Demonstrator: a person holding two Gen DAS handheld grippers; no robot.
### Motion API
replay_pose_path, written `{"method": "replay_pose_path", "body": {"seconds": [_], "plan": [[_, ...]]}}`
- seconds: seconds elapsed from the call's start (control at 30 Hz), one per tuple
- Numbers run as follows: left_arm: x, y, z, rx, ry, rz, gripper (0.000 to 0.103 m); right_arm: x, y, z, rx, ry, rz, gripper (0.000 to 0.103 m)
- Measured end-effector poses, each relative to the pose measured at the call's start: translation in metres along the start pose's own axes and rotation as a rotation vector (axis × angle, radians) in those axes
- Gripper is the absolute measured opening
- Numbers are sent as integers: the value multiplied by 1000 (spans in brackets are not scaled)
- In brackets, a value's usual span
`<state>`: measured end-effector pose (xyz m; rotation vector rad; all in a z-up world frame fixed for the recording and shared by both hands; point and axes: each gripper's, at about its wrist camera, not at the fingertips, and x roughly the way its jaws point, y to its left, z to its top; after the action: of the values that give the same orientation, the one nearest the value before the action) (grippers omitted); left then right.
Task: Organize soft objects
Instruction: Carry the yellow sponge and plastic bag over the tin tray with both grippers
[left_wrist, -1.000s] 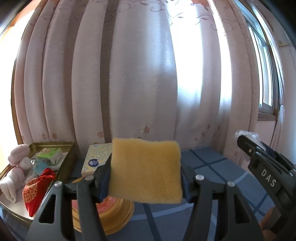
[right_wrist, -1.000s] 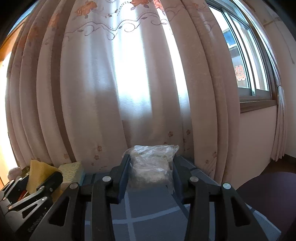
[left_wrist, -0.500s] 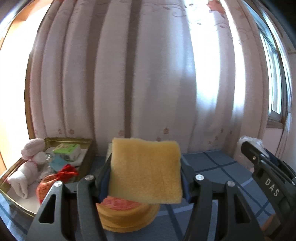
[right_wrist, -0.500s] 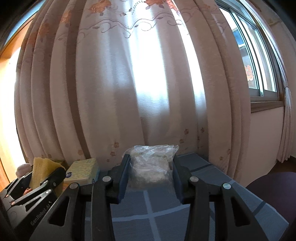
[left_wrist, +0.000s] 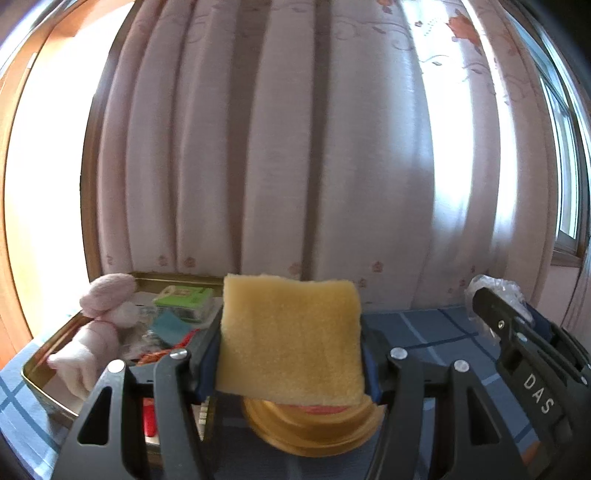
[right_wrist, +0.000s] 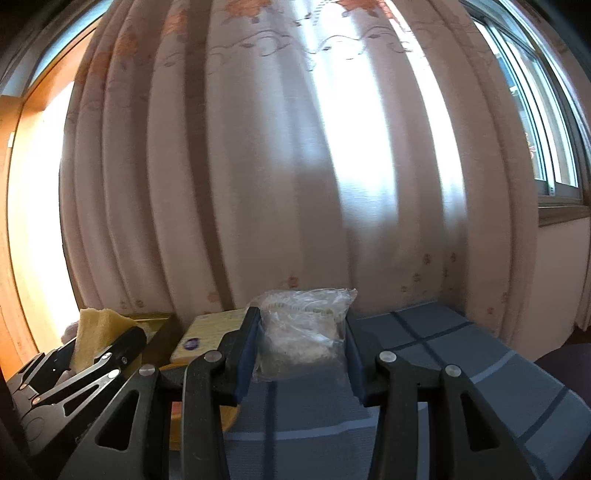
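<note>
Before pink curtains (left_wrist: 280, 147), the sponge (left_wrist: 291, 339) stands upright, broad face toward the camera.

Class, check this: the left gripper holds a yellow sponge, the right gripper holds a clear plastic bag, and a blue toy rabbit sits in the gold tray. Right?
Not quite. The toy rabbit in the gold tray is pink, not blue, as the left wrist view shows. The left gripper does hold the yellow sponge, and the right gripper the clear plastic bag.

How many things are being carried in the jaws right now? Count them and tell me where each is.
2. A yellow sponge is clamped in the left gripper, above a round gold tin. A clear plastic bag is clamped in the right gripper, over the blue checked cloth.
</note>
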<state>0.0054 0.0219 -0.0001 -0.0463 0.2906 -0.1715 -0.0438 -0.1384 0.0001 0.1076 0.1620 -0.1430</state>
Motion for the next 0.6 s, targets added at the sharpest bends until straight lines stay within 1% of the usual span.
{"method": "replay_pose_path", "body": {"seconds": [0.3, 0.6], "plan": [[-5, 42, 1, -45, -2, 40, 60, 4, 46, -7, -37, 13, 80, 45], [-5, 88, 2, -82, 9, 121, 60, 8, 92, -14, -87, 41, 158, 45]]}}
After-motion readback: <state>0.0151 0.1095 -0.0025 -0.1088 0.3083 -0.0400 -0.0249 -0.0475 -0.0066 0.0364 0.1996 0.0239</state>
